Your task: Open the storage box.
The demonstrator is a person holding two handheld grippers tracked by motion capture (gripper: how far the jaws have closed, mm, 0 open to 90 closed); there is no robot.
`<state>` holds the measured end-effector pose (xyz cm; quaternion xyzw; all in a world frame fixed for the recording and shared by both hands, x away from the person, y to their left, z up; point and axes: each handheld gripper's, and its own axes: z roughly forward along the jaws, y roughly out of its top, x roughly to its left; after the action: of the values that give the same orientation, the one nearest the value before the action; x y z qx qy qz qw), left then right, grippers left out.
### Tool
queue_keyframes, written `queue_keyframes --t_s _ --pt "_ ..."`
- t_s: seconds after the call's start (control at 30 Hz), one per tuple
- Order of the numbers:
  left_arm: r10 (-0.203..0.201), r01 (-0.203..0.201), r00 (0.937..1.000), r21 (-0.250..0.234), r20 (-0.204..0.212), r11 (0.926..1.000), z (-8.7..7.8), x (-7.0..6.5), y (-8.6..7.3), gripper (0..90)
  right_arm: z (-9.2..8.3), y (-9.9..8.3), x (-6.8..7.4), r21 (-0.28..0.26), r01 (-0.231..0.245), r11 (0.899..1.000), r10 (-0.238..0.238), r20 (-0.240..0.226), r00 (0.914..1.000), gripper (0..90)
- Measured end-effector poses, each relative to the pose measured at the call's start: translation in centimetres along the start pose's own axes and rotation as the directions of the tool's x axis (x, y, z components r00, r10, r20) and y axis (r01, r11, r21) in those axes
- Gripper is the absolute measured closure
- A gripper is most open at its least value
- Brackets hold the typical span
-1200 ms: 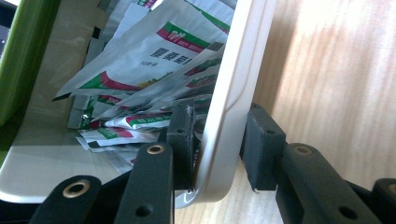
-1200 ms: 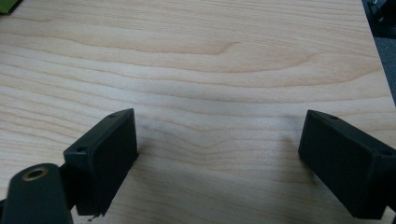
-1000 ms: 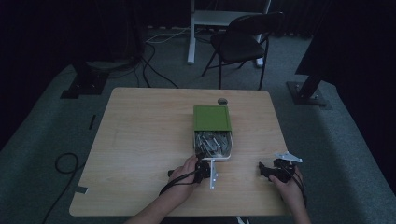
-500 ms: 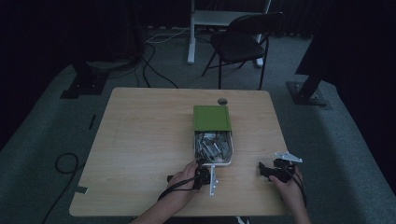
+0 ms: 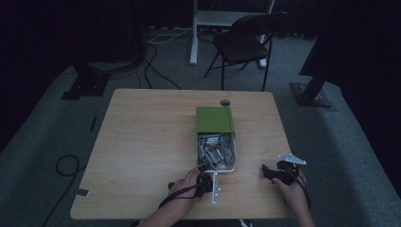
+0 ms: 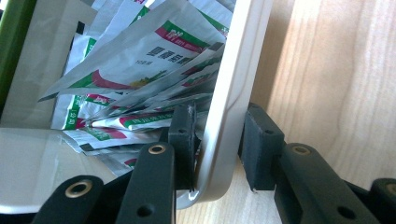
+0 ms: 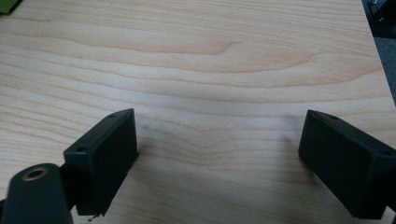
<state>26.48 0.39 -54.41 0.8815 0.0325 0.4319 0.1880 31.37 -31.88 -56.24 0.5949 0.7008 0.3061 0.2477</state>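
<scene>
Wooden table (image 5: 142,156), bare under and ahead of the fingers. Folding chair (image 5: 246,45), cables (image 5: 156,71), white desk leg (image 5: 194,33) and dark stand bases (image 5: 85,85) on grey carpet, well beyond the fingers.

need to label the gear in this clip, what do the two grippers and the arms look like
Both are black. The left gripper has square flat fingers on arms with brass-ringed holes, and a black cable trails from it. The right gripper has the same block fingers and carries a grey three-cornered plate. The forearms look bare, with no sleeves visible.
</scene>
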Motion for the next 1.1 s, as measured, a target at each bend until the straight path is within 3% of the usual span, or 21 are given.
queue_keyframes --t_s 0.63,0.83,1.0,1.1 --pt "-0.012 0.012 0.9997 -0.002 0.022 0.9999 -1.4 -0.9 0.3 69.1 0.0 0.0 0.0 0.000 0.000 1.000 0.000 0.000 1.0000 11.2" --pt "0.000 0.000 0.9998 -0.007 0.017 1.0000 -1.6 -1.2 0.3 69.0 0.0 0.0 0.0 0.000 0.000 1.000 0.000 0.000 1.0000 11.2" --pt "-0.025 0.025 0.9990 -0.013 0.038 0.9996 -1.8 -1.0 0.2 68.0 0.0 0.0 0.0 0.000 0.000 1.000 0.000 0.000 1.0000 11.2" --pt "-0.050 0.053 0.9972 -0.039 0.056 0.9979 -1.8 -0.8 -0.1 60.9 0.0 0.0 0.0 0.000 0.000 1.000 0.000 0.000 1.0000 11.2"
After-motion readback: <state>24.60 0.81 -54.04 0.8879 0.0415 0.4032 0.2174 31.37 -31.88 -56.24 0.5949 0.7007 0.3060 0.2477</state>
